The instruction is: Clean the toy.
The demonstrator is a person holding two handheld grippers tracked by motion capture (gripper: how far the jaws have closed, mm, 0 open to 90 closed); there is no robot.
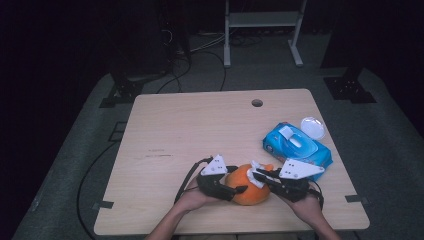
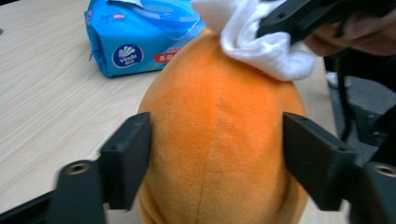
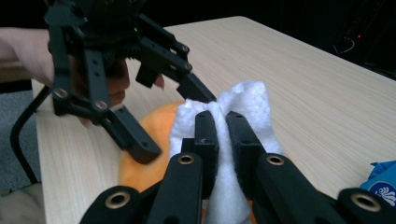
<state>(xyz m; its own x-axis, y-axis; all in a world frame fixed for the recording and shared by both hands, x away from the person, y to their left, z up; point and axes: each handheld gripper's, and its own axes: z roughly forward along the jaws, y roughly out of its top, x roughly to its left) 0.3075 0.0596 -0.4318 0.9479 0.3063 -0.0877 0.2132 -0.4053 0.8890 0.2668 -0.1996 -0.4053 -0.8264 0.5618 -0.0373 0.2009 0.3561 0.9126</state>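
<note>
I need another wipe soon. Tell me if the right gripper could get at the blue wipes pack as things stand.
Probably not yet: the right gripper is shut on the white wipe, though the blue wipes pack lies unobstructed beside it.

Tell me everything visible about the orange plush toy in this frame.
The orange plush toy is a rounded, egg-like soft shape of short fuzzy fabric with a seam running down its middle. It sits on the wooden table near the front edge, beside a blue wipes pack. The left gripper straddles it, jaws at either side and apparently loose. A white wipe, pinched in the right gripper, lies against its top.
</note>
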